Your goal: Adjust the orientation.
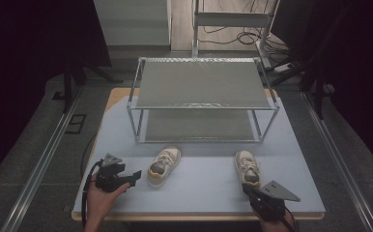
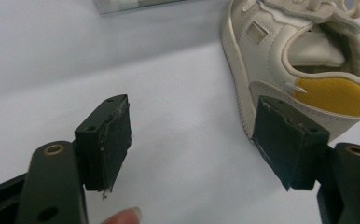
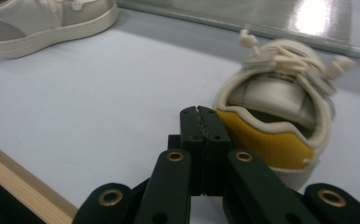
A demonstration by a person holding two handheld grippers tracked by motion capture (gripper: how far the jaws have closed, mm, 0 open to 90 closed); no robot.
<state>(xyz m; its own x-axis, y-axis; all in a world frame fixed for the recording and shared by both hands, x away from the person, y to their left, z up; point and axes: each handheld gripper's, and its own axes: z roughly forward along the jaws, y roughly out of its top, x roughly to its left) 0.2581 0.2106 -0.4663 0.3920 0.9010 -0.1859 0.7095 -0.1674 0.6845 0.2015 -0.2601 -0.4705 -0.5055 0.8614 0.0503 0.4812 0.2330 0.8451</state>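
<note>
Two cream sneakers with yellow heel patches lie on the pale table mat [image 1: 204, 186]. The left sneaker [image 1: 164, 165] [image 2: 299, 56] points away and slightly right. My left gripper [image 1: 135, 176] [image 2: 201, 140] is level beside its heel, open, with nothing between the pads; the right pad [image 2: 287, 140] stands just in front of the heel's side. The right sneaker [image 1: 246, 166] [image 3: 278, 116] lies near the front right. My right gripper [image 1: 250, 190] [image 3: 200, 126] is shut and empty, its tips just left of that sneaker's yellow heel. The left sneaker [image 3: 43, 21] also appears at the top left of the right gripper view.
A two-tier metal shelf rack [image 1: 201, 99] stands at the back of the mat, its lower shelf [image 3: 262, 16] just beyond the sneakers. The table's wooden front edge [image 3: 19, 186] runs close behind my right gripper. Dark stands and cables lie past the table.
</note>
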